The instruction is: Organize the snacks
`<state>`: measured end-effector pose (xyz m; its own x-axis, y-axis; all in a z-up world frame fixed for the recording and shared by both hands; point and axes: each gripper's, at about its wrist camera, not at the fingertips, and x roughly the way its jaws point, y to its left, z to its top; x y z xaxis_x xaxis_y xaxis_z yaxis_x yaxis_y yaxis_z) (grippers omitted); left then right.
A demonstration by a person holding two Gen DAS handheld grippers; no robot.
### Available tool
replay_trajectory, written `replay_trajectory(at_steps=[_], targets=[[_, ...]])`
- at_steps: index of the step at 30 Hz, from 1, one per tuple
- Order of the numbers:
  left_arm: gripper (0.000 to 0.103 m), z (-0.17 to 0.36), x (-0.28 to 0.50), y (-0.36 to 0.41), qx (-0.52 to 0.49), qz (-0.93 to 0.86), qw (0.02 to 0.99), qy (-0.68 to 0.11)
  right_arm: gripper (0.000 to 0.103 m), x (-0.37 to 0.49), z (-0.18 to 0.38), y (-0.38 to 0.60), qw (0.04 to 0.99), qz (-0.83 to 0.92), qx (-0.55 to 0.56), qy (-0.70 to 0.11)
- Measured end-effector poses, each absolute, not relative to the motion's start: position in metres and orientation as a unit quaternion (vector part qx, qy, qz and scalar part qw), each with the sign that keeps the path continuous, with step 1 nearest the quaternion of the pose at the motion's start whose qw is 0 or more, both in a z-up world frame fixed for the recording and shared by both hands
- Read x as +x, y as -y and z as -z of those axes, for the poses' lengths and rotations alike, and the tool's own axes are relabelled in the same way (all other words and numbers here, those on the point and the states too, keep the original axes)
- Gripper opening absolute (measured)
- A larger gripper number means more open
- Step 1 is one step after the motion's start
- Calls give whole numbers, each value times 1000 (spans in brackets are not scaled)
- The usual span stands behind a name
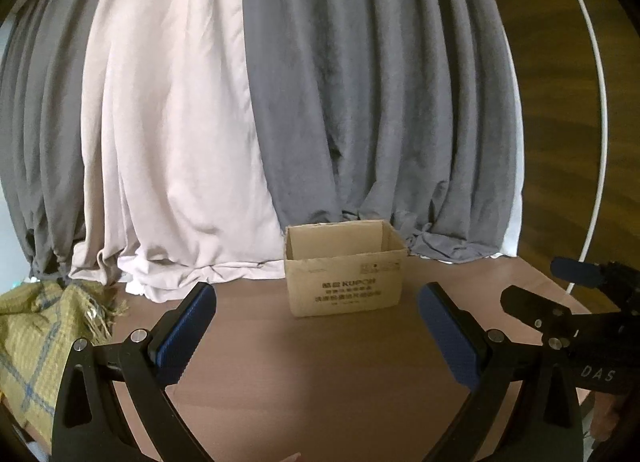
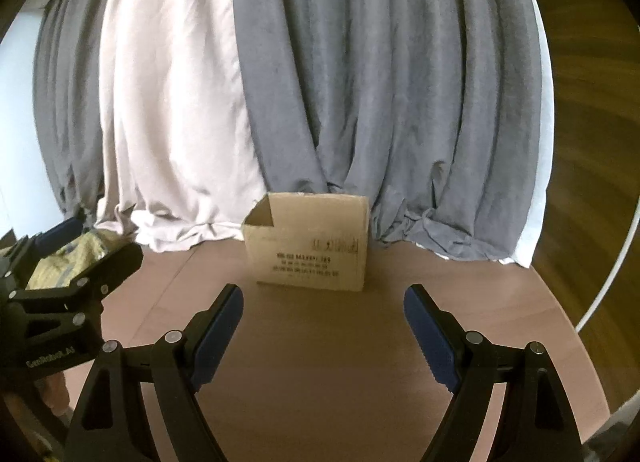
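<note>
An open-topped cardboard box with printed text stands on the brown table, at the back, against the curtains. It also shows in the right wrist view. My left gripper is open and empty, short of the box. My right gripper is open and empty, also short of the box. Each gripper shows at the edge of the other's view: the right one and the left one. I see no snacks in either view.
Grey and pale pink curtains hang behind the table. A yellow-green plaid cloth with fringe lies at the table's left edge. A white curved tube and dark wood floor are at the right.
</note>
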<state>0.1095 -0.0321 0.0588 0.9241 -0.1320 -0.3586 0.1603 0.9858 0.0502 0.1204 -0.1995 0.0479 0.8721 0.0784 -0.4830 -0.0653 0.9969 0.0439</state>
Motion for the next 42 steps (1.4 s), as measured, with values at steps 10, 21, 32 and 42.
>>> replay_trajectory(at_steps=[10,21,32,42], targets=[[103,-61,53,47,31,75,981,-174,83,61,-50,216,970,-41,17,-240],[103,-65,15,53,40,63,984,-161,83,21,-53,223,973,-43,17,-228],[103,-66,-3,55,41,59,985,-160,83,2,-51,228,973,-45,20,-226],[103,-67,-16,56,47,51,985,-158,83,-12,-51,227,973,-51,22,-223]])
